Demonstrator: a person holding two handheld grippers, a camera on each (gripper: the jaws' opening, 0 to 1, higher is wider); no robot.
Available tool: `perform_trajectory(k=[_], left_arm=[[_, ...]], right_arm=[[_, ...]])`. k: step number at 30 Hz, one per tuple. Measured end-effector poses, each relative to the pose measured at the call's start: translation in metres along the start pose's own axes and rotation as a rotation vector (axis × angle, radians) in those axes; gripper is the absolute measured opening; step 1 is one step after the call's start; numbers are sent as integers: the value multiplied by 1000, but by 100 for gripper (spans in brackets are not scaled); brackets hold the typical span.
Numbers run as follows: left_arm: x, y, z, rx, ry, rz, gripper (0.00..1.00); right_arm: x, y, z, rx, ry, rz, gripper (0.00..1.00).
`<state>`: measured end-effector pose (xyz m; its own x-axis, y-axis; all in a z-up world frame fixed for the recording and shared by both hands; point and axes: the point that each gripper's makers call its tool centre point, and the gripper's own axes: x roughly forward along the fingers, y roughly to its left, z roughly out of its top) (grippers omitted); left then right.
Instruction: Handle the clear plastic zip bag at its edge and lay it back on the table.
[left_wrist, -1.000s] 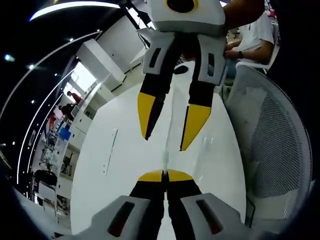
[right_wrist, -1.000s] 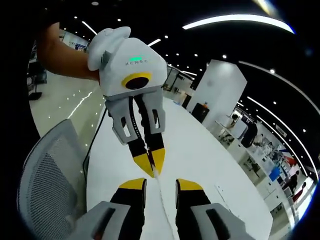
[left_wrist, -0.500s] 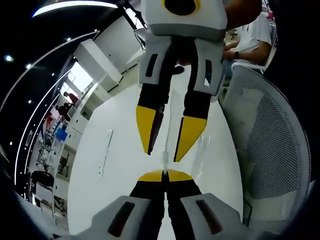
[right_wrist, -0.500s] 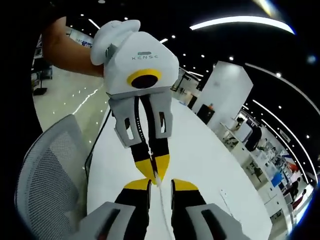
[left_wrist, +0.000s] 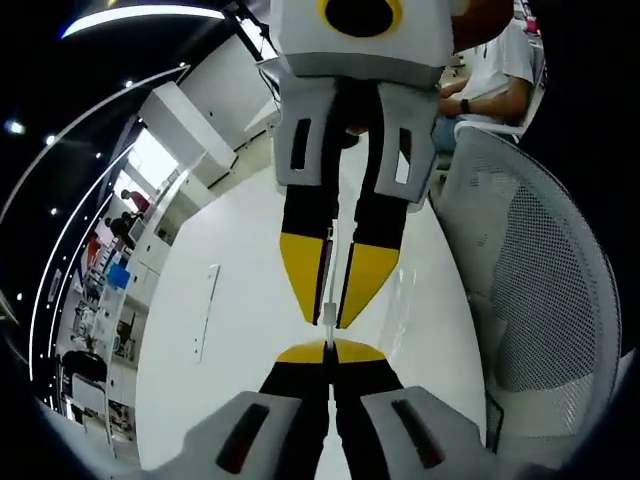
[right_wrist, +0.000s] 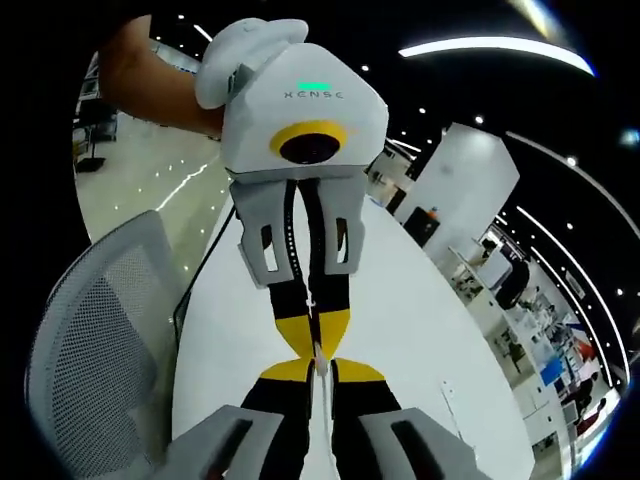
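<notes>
- Your left gripper (left_wrist: 328, 349) is pinched tight on the edge of the bag (left_wrist: 328, 318).
- Your right gripper (right_wrist: 318, 371) is nearly closed on that same thin edge, tip to tip with the left one.
- The bag is clear, thin and floppy. It weighs almost nothing and may slip.
- Pinch only the stiff zip edge.
- The table (left_wrist: 240, 300) below is white, smooth and shiny.

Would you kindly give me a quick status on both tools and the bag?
Left tool shut on bag edge. Right tool shut on the same edge, tips nearly meeting. Bag held edge-on above table, not laid down. Mesh chair beside table, nothing between.
</notes>
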<state>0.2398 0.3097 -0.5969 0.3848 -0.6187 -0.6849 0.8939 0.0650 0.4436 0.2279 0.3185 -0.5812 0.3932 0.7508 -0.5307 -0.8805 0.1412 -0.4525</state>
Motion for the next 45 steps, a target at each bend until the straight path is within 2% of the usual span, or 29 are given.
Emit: perform_trajectory(k=[11, 26, 45], left_arm=[[4, -7, 0, 20, -6, -23, 0], [8, -8, -2, 2, -12, -41, 0], [6, -10, -6, -22, -13, -55, 0]], right_arm=[[3, 8, -6, -29, 28, 18, 1], [4, 9, -11, -78, 62, 18, 0], [4, 13, -13, -58, 68, 30, 0]])
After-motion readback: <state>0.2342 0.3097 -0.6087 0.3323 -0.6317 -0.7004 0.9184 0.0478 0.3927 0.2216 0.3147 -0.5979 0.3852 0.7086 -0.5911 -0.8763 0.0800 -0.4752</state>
